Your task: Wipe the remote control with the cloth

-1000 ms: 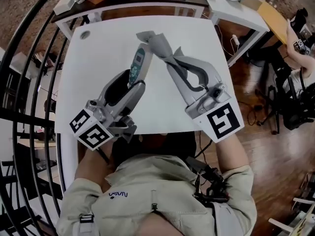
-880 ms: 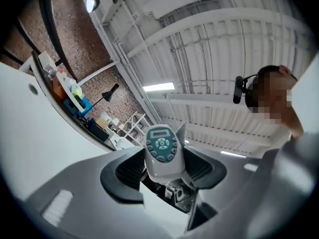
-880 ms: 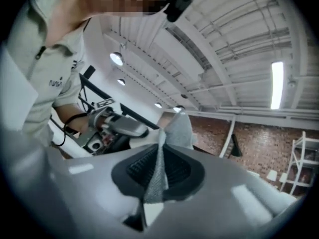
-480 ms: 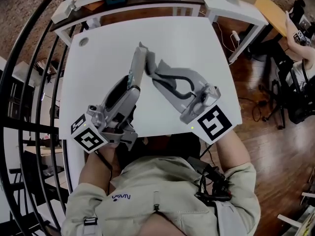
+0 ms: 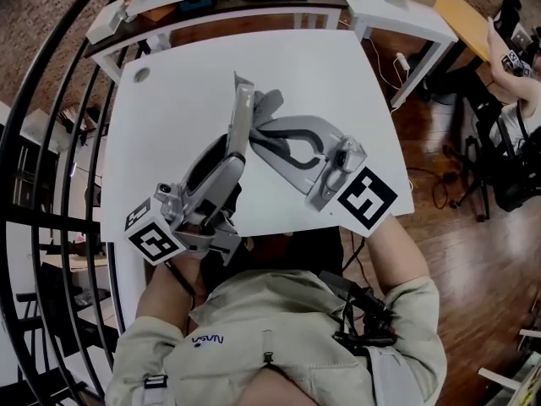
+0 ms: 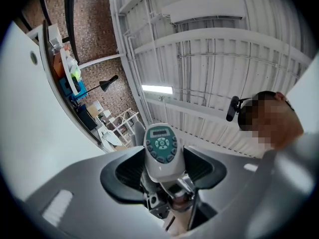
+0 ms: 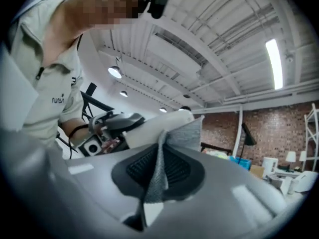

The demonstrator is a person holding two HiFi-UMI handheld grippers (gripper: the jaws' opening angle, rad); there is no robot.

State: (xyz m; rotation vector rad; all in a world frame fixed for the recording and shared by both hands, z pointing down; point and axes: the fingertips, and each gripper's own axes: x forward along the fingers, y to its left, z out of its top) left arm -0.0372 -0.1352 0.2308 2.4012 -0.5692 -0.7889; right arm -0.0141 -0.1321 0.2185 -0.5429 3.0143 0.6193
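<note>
My left gripper [image 5: 230, 152] is shut on the lower end of the white remote control [image 5: 243, 108] and holds it up over the white table [image 5: 338, 66], edge-on to the head view. In the left gripper view the remote [image 6: 161, 151] shows its teal buttons and small screen between the jaws [image 6: 162, 172]. My right gripper [image 5: 264, 136] is shut on a grey cloth [image 5: 270, 101], whose free end lies against the remote's right side. The right gripper view shows the cloth [image 7: 172, 143] pinched between the dark pads, with the remote's white back [image 7: 154, 126] right behind it.
A dark desk [image 5: 211, 7] with assorted items stands behind the table, and a white side table [image 5: 406, 11] at the back right. A black curved railing [image 5: 34, 142] runs along the left. Wooden floor and a seated person [image 5: 516, 83] lie to the right.
The remote has rolled from button-face up to edge-on. My right gripper has swung left and nearer to me, bringing the cloth against the remote's side.
</note>
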